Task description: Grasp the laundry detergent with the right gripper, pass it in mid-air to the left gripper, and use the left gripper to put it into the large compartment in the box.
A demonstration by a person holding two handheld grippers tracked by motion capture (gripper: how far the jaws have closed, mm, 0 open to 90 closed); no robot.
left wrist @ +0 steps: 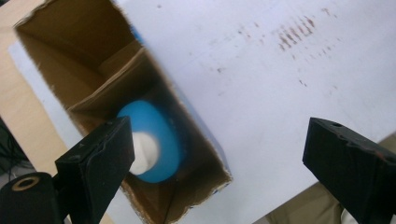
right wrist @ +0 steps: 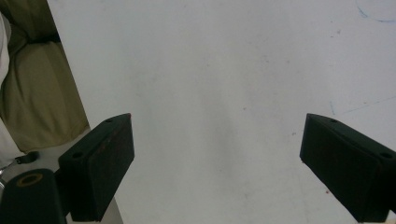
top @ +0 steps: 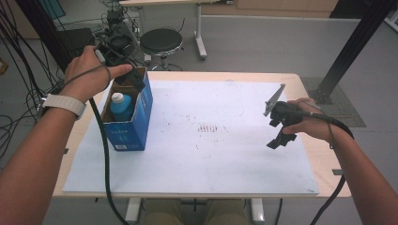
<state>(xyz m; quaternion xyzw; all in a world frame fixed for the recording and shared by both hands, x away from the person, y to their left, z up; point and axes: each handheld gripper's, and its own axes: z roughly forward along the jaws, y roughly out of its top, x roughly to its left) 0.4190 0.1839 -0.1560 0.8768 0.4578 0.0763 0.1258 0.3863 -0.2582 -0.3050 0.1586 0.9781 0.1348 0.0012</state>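
Looks like a lab or test workshop, not a home. Shown by a plain wooden table [top: 300, 79] covered with a white sheet [top: 225, 154], bundles of black cables [top: 23, 51] hanging at the left, black metal frame posts [top: 356, 42], a round stool [top: 161, 42], and a bare grey floor [top: 263, 42].

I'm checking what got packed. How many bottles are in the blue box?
1. A blue bottle with a white cap stands upright inside the open blue box at the table's left, under the left gripper. The box's depths could hide more.
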